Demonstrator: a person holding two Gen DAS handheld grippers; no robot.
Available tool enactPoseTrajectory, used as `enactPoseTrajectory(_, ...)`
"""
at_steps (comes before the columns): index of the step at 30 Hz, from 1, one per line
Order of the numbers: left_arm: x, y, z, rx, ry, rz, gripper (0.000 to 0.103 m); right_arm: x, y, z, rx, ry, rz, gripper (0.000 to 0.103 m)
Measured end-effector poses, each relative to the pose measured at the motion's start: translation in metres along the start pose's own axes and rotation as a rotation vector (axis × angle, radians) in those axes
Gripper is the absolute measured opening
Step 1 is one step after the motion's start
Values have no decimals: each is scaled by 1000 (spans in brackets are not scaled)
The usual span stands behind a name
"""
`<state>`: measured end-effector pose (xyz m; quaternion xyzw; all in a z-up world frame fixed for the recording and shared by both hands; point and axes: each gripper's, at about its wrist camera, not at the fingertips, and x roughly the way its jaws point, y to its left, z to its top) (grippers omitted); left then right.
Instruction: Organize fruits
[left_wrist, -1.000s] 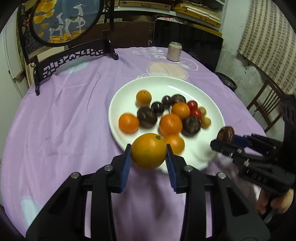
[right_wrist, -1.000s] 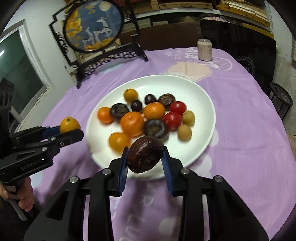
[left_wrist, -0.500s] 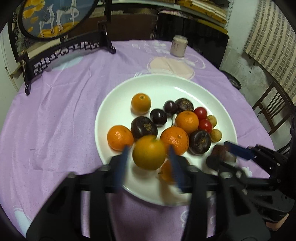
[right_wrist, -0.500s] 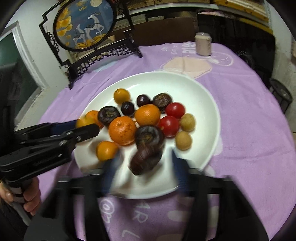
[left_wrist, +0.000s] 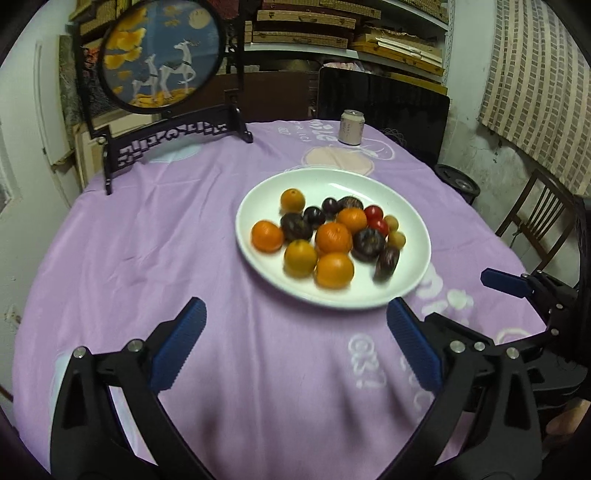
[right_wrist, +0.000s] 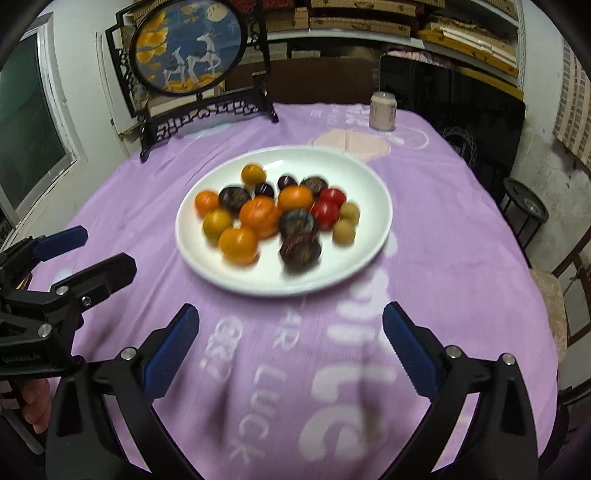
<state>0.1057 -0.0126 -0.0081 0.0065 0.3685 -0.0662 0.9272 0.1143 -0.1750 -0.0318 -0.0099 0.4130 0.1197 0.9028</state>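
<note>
A white plate (left_wrist: 332, 181) sits on the purple tablecloth and holds several oranges, dark passion fruits, two red tomatoes and small tan fruits. The yellow-orange fruit (left_wrist: 300, 257) lies at the plate's near left; the dark passion fruit (left_wrist: 386, 263) lies at its near right, blurred. My left gripper (left_wrist: 295, 345) is open and empty, back from the plate's near rim. My right gripper (right_wrist: 288, 349) is open and empty, also short of the plate (right_wrist: 373, 184). The passion fruit (right_wrist: 300, 252) and yellow-orange fruit (right_wrist: 217, 222) show there too.
A drink can (left_wrist: 351, 127) stands at the table's far side. A round painted screen on a black carved stand (left_wrist: 162, 55) stands at the far left. A wooden chair (left_wrist: 539, 214) is off the right edge. Shelves and a dark panel are behind.
Both grippers opened and dropped their fruit onto the plate: the orange from the left, the passion fruit from the right. Both then pulled back toward me.
</note>
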Motion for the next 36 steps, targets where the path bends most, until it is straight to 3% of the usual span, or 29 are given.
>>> enactPoseTrajectory(9, -28, 3, -19, -10, -26, 18, 100, -15, 8, -17, 11, 4, -60, 100)
enactPoseTrajectory(15, -36, 5, -21, -21, -40, 21, 100, -23, 11, -19, 2, -11, -53, 100)
enactPoseTrajectory(36, -32, 12, -19, -43, -24, 26, 100, -27, 13, -19, 2, -11, -45, 100)
